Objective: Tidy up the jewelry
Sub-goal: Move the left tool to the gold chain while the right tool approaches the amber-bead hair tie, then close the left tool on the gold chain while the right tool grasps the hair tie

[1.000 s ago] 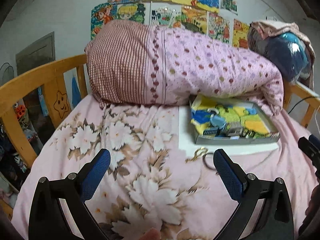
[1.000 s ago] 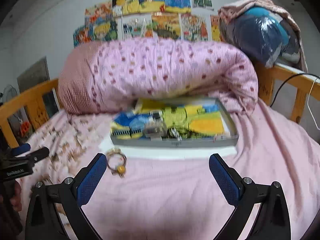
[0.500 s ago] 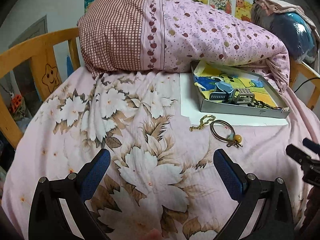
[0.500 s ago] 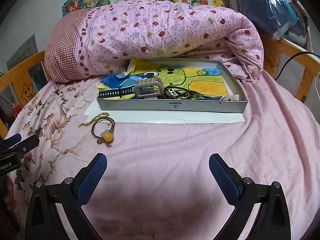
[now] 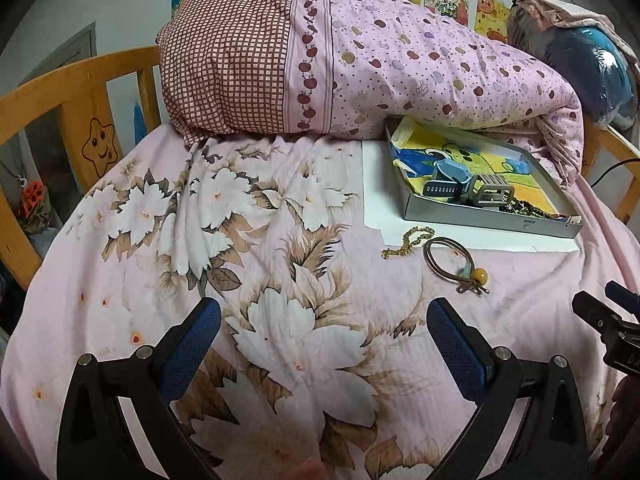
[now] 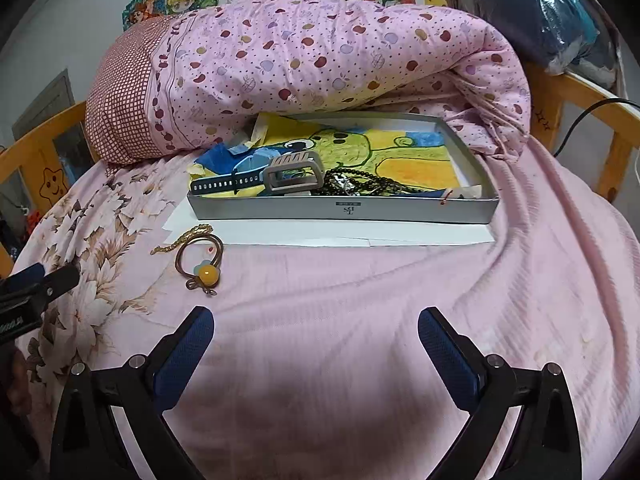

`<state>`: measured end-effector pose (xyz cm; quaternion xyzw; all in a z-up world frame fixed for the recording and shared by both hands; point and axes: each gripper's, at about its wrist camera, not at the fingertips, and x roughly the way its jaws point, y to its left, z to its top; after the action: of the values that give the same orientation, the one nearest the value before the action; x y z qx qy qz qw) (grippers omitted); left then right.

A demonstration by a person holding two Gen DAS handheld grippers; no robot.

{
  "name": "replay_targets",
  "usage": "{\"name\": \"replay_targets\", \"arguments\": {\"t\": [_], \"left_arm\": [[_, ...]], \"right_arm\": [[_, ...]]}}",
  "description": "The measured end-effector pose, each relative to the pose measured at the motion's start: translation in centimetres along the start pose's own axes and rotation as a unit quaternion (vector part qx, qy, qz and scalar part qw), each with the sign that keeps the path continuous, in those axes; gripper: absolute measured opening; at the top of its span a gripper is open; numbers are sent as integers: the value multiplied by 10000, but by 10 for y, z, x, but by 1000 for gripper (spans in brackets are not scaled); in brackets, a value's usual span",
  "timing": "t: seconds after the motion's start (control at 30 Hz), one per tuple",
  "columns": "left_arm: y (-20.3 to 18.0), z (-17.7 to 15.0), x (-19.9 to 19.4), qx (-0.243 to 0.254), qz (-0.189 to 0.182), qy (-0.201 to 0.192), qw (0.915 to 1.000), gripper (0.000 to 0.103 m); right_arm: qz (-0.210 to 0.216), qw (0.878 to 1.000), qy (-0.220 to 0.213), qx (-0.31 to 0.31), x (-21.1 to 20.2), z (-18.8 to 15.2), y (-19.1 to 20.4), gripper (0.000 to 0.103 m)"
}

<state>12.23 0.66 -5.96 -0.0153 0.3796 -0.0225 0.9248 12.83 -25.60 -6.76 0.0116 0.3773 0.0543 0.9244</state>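
So both cameras have tipped down over the last second — the wall posters that filled the top of the views are mostly cropped out now, and the bed surface with the loose pieces sits much closer ahead of the fingers. Reads to me like the approach phase, nothing picked yet.

The left gripper [image 5: 322, 344] is spread wide and holds nothing, hovering over the floral pink bedsheet [image 5: 240, 240]. The right gripper [image 6: 316, 344] is the same — wide apart, empty.

The thin gold chain bracelet [image 5: 408, 240] and the brown elastic hair tie with the amber bead [image 5: 456, 262] lie touching each other on the sheet, ahead and to the right of the left claw, ahead and to the left of the right one. Just beyond them is the shallow grey cardboard box lined with a cartoon drawing [image 6: 344, 213], straight ahead of the right claw, already holding a dark blue watch strap [image 6: 228, 187], a grey buckle-shaped clip [image 6: 294, 172] and a tangle of dark beaded chain [image 6: 360, 184].

My guess: those two loose bits go in the box next, and either claw is near enough.
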Motion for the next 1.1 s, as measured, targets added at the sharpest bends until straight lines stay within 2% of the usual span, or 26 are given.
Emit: {"name": "replay_targets", "arguments": {"t": [0.2,0.27,0.37,0.43,0.57,0.63,0.7,0.77,0.83,0.93,1.0,1.07,1.1], "left_arm": [[-6,10,20,54,-252,175,9995,101],[-12,15,32,248,-358,336,9985,101],[-21,22,45,694,-502,322,9958,101],[-25,26,55,970,-647,332,9926,101],[-26,32,74,1170,-1063,358,9868,98],[-26,34,83,1189,-1225,365,9846,87],[-27,37,97,1206,-1401,469,9816,65],[-29,38,105,1247,-1511,586,9789,54],[-29,36,113,1317,-1663,693,9748,49],[-27,36,118,1274,-1854,772,9713,47],[-25,40,118,1225,-1973,770,9696,42],[-24,42,120,1183,-1983,801,9697,38],[-23,43,121,1159,-2009,806,9694,37]], "right_arm": [[490,9986,-29,-219,16,14,-2,103],[658,9974,-3,-300,22,20,-2,103],[898,9952,113,-385,34,27,2,101],[1030,9933,238,-469,42,30,8,84],[1331,9872,406,-779,56,30,22,64],[1406,9837,464,-1017,59,26,30,57],[1490,9792,538,-1267,63,21,39,54],[1528,9754,615,-1463,68,17,47,49],[1496,9720,687,-1677,76,15,55,42],[1475,9690,689,-1857,85,18,61,38],[1484,9681,679,-1901,89,21,63,34],[1513,9674,680,-1913,92,24,64,26],[1516,9672,673,-1922,92,24,65,19]]}}
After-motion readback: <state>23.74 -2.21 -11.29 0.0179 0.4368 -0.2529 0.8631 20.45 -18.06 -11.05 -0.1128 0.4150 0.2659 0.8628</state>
